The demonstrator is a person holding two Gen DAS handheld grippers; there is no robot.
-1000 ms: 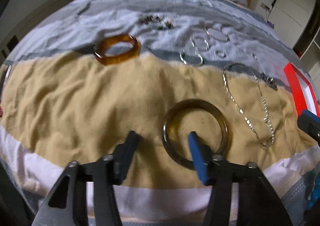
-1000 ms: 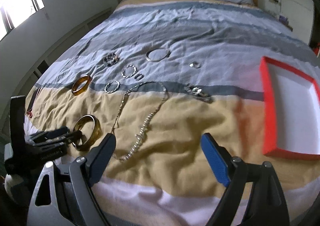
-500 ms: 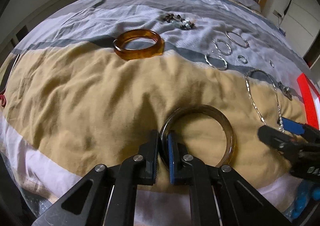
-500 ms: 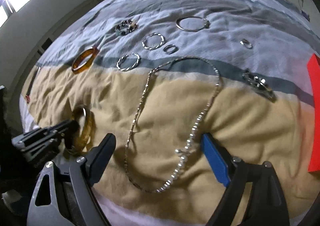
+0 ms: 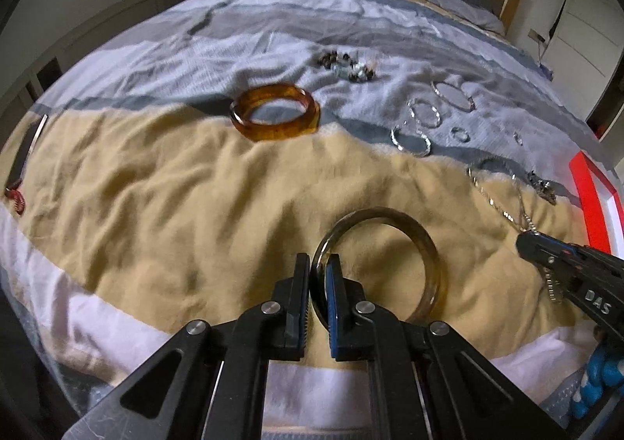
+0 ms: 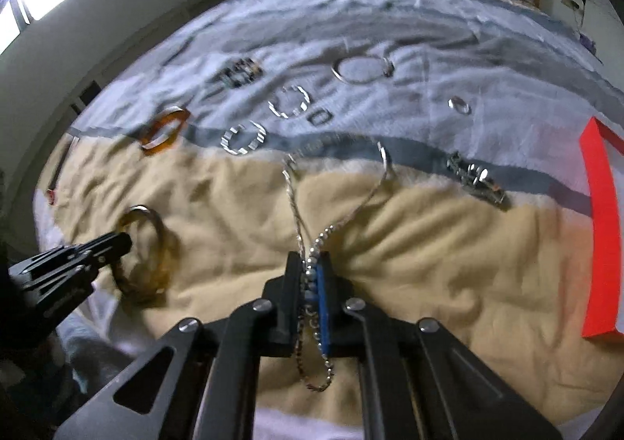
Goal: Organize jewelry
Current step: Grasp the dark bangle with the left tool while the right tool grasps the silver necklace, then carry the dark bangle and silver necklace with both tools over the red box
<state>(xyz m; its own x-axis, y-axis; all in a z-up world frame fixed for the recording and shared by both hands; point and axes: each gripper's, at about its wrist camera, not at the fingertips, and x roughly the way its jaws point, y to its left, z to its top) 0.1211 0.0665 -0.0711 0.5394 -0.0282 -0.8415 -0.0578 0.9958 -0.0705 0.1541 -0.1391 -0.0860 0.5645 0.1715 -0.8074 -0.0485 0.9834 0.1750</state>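
We find a dark translucent bangle (image 5: 425, 264) tilted up off the tan band of the bedspread, its near rim clamped between black and blue pads. A silver chain necklace (image 6: 335, 221) is pinched the same way at its near end, both strands gathered and trailing away over the tan cloth, a short loop hanging below the pads. An amber faceted bangle (image 5: 275, 116) lies flat at the grey-tan border. Three silver hoops (image 5: 423, 118), two small rings (image 5: 460, 135), a dark beaded bracelet (image 5: 347, 65) and a metal clasp piece (image 6: 475, 178) lie apart on the grey stripes.
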